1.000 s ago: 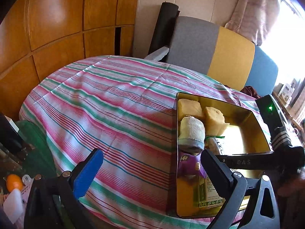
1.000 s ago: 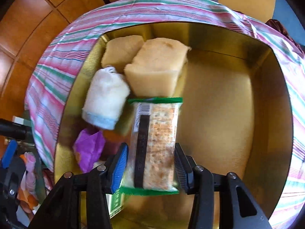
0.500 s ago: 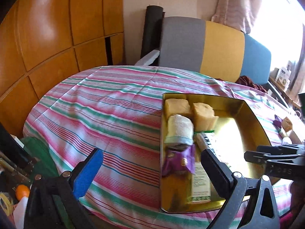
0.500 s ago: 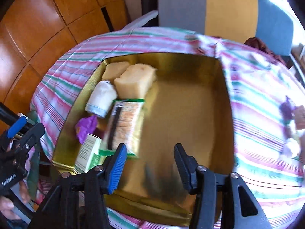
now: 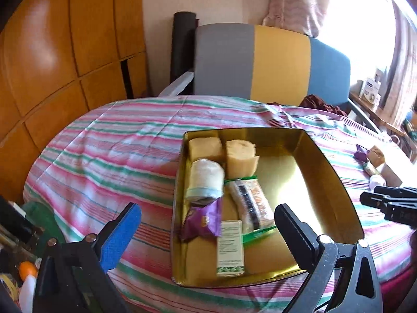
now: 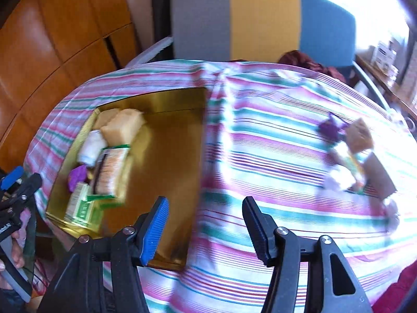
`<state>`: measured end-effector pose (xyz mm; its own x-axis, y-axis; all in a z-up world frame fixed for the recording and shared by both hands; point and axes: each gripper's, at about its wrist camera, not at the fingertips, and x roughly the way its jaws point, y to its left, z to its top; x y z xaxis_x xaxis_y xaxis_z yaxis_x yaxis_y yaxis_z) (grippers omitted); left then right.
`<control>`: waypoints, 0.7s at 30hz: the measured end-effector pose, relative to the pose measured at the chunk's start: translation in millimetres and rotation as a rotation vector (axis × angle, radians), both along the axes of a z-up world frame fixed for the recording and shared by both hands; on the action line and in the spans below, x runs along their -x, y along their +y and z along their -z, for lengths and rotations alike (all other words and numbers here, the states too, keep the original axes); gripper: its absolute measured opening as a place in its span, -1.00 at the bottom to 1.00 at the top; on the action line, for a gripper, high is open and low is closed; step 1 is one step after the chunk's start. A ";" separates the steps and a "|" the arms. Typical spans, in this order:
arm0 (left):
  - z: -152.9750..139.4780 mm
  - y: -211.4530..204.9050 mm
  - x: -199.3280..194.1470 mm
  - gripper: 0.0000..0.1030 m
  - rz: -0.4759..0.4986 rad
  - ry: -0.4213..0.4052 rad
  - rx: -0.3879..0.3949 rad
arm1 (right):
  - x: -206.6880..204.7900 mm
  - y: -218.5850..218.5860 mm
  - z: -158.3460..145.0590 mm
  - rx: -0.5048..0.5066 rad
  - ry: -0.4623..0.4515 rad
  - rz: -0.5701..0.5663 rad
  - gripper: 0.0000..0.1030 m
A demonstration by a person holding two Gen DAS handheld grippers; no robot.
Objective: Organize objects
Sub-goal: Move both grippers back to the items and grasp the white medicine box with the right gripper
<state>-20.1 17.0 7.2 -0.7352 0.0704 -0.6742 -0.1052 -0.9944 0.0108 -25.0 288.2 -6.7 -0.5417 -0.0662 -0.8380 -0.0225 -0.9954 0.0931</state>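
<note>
A gold tin [image 5: 325, 172] [image 6: 179, 96] sits on the striped tablecloth. Along its left side lie two tan sponge blocks [image 5: 239, 154], a white roll [image 5: 204, 180], a purple wrapper [image 5: 202, 220], a cracker pack [image 5: 249, 203] [image 6: 112, 172] and a green-and-white box [image 5: 230, 247]. My left gripper [image 5: 208, 224] hangs open over the tin's near left corner, holding nothing. My right gripper [image 6: 206, 224] is above the tin's right rim; its jaws are opening with nothing between them. Several loose items [image 6: 351, 154] lie on the cloth to the right, blurred.
A grey, yellow and blue chair back [image 5: 271, 65] stands behind the table. Wooden panels [image 5: 65, 52] fill the left wall. A shelf with boxes [image 5: 372, 91] runs along the bright window at right. Clutter with an orange ball [image 5: 27, 276] lies low on the left.
My right gripper let go of the cracker pack in the tin, opened, and swung right and up toward the loose items. My left gripper drew back a little and rolled.
</note>
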 end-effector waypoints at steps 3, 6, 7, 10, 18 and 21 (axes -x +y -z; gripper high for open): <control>-4.3 14.5 0.6 0.99 0.037 0.011 0.011 | -3.6 27.9 -0.1 -0.019 -0.005 0.052 0.15; -7.6 32.1 1.4 0.99 0.080 0.019 0.024 | -9.3 55.1 -0.7 -0.029 -0.006 0.103 0.16; -8.3 38.7 1.8 0.99 0.099 0.021 0.026 | -11.3 64.7 -0.2 -0.029 -0.007 0.122 0.16; -9.6 60.1 2.2 0.99 0.148 0.020 0.042 | -19.0 92.5 0.1 -0.031 -0.010 0.182 0.16; -11.4 114.4 2.5 0.99 0.286 0.009 0.047 | -38.0 157.8 4.4 -0.042 -0.038 0.325 0.16; -11.5 132.3 1.5 0.99 0.338 -0.003 0.038 | -45.7 184.8 6.8 -0.021 -0.050 0.384 0.16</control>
